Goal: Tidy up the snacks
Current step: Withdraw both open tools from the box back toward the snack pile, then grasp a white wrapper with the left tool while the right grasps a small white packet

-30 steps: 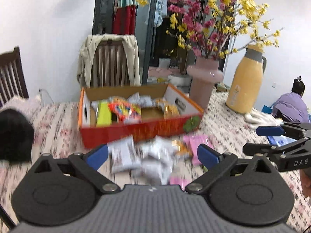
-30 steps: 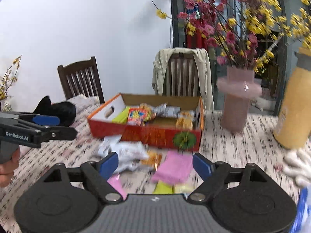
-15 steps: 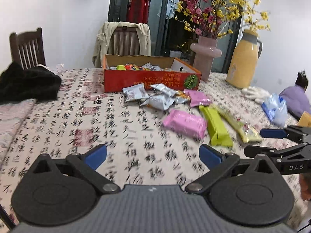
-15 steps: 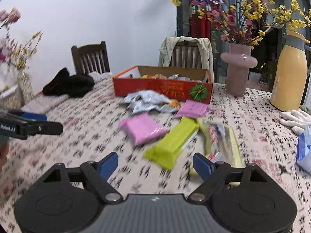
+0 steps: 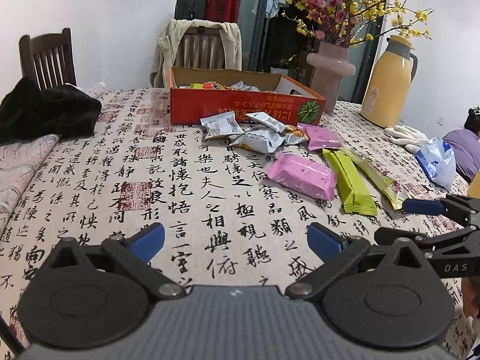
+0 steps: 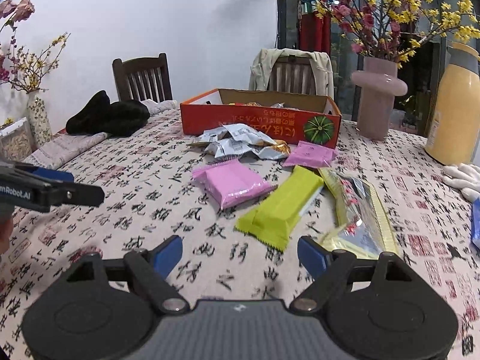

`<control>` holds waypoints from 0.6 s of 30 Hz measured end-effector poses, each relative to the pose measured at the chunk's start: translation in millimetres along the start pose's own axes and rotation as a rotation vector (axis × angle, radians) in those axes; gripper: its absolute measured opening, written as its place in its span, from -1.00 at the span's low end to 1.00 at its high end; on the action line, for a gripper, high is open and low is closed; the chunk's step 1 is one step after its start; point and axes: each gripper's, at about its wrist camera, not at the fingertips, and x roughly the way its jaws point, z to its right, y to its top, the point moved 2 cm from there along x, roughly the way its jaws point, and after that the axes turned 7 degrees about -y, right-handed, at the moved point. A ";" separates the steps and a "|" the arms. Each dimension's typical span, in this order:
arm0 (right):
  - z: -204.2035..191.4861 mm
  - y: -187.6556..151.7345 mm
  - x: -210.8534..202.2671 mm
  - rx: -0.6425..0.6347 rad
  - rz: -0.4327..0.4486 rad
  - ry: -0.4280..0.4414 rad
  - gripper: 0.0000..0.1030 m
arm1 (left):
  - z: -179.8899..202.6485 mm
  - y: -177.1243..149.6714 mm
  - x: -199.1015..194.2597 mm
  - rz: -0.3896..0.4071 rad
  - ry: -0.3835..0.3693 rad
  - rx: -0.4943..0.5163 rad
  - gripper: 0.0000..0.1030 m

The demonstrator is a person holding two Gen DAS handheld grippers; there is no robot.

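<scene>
Orange cardboard box at the far side of the counter, open-topped and part-filled with snacks — by the look of it the place the loose ones are meant to go. Silver packets heaped just in front of its wall. Nearer: two pink packs, one green bar, one yellow-and-clear sachet, spread flat and mostly apart, so each can be taken singly. Left hand-held gripper: jaws wide apart, nothing between them, over bare cloth. Right hand-held gripper: likewise spread and empty, the green bar just ahead — probably first pick. Sorting not yet begun.
</scene>
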 end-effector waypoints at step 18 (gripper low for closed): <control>22.3 123.7 133.2 0.240 -0.028 0.171 0.52 | -39.1 100.3 84.8 0.019 0.045 0.116 0.92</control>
